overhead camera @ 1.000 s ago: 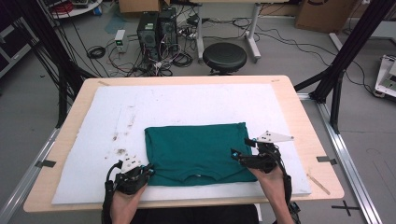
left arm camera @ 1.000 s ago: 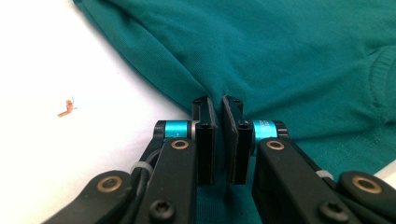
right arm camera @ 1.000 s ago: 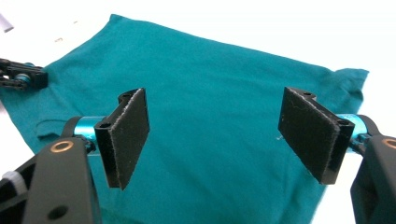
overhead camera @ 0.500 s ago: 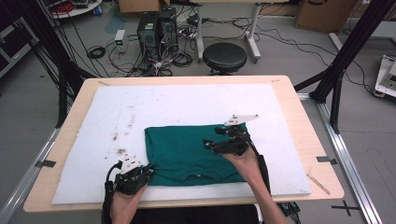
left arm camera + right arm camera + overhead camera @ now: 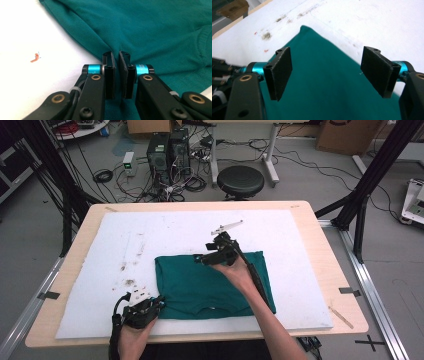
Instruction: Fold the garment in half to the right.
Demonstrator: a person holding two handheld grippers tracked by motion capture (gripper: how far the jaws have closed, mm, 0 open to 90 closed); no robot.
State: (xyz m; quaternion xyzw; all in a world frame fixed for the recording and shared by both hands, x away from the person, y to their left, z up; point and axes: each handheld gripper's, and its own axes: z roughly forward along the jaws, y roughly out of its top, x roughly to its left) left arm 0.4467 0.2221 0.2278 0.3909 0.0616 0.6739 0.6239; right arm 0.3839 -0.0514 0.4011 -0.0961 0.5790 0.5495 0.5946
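Lying on stained white mat (image 5: 300,270), green shirt (image 5: 200,285), left hand-held gripper (image 5: 116,72) seemingly pinching it, right hand-held gripper (image 5: 329,72) released

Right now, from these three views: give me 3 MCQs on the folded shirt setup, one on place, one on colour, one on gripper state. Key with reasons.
1. Where does the left gripper sit?
A. At the shirt's near left corner
B. At the table's far edge
C. Off the table

2. What colour is the folded shirt?
A. Red
B. Teal green
C. Yellow

3. How do the right gripper's jaws stand?
A. Clamped on the shirt
B. Shut on nothing
C. Wide open above the shirt

Key:
1 A, the high view shows it at the near left corner, and the left gripper view shows its jaws nearly together with a fold of cloth between them.
2 B, teal green in all three views.
3 C, the right gripper view shows a wide gap between the pads, with the cloth lying below them.
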